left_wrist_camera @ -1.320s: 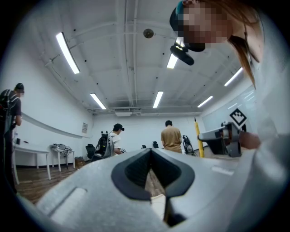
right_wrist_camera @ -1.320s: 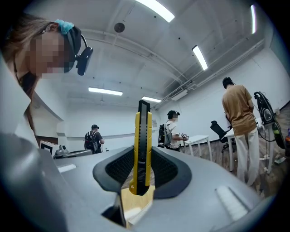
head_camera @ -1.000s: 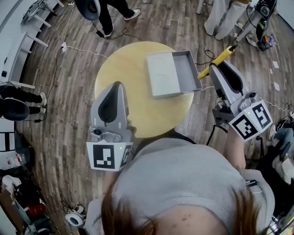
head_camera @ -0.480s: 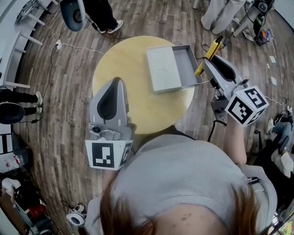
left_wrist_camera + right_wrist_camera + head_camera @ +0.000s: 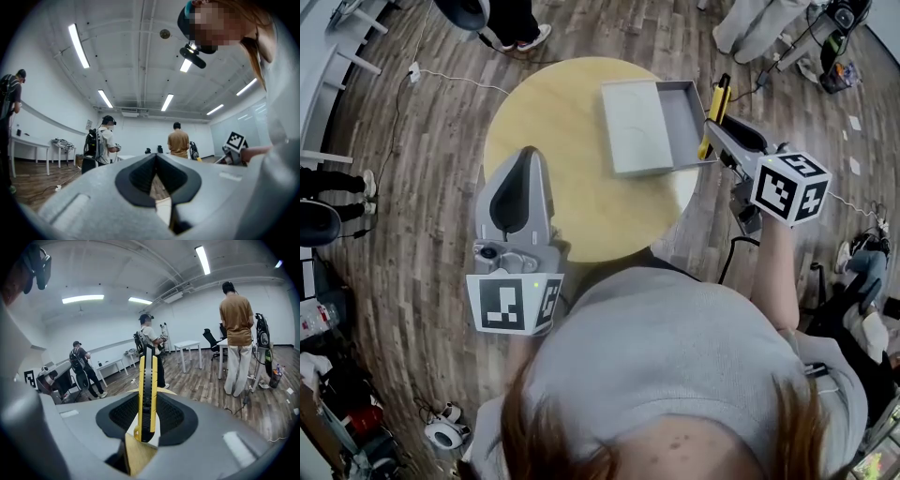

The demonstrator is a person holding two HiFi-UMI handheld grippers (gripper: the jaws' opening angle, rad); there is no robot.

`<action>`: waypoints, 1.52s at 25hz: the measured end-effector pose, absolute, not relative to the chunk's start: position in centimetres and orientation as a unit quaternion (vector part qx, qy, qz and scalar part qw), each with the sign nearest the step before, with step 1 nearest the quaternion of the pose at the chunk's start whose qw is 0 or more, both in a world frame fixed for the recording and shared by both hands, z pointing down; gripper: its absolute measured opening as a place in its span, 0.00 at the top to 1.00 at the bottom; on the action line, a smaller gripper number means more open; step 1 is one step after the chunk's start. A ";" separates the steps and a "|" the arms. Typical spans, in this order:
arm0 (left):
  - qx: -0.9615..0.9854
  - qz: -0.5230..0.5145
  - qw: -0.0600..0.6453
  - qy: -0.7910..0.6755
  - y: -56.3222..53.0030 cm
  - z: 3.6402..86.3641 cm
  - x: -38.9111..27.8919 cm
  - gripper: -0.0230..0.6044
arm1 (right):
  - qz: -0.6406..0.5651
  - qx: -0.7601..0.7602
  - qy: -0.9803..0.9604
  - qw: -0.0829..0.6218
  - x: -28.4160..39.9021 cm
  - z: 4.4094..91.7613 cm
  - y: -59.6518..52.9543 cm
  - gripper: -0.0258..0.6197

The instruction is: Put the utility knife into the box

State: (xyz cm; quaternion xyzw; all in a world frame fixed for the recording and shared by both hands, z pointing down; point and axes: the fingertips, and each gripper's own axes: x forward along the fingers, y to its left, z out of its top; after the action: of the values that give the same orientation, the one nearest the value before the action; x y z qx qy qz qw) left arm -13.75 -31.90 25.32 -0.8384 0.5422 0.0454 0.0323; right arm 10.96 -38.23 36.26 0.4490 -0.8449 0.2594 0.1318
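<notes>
**Knife clamped in the right gripper at the edge of the box**

The right gripper (image 5: pixel 718 131) reaches in from the right side of the round, pale wooden bench (image 5: pixel 553 131). Its fingers are closed on the yellow-and-black utility knife (image 5: pixel 714 114). In the right gripper view the knife (image 5: pixel 146 390) stands edge-on between the dark pads, which press on both of its flat sides. Its long body juts out well past the fingertips.

From the head view the knife lies along the right-hand wall of the grey box (image 5: pixel 680 112). The box sits on the far right part of the bench, its open tray pulled out to the right of a paler sleeve. I cannot tell whether the knife touches the wall.

The left gripper (image 5: pixel 528 157) hangs over the near left part of the bench, well apart from the box. In the left gripper view its fingers (image 5: pixel 140 176) meet at the tips with nothing between them.
</notes>
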 end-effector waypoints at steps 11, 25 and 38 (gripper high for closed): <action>-0.838 0.044 0.034 0.542 -33.1 25.6 -13.5 0.96 | 0.319 0.425 -0.820 0.213 11.4 40.8 -39.6 0.77; -0.836 0.038 0.028 0.546 -35.6 26.2 -14.0 0.96 | 0.340 0.411 -0.801 0.272 11.5 43.9 -41.7 0.77; -0.837 0.028 0.029 0.546 -37.4 26.4 -14.1 0.96 | 0.382 0.396 -0.775 0.310 11.6 48.0 -42.7 0.77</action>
State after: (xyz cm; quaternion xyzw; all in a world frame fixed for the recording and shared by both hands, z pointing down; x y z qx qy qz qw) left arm -14.10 -37.38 26.42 -0.8366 0.5462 0.0284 0.0295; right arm 11.64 -42.74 48.03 0.3964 -0.7750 0.3821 0.3101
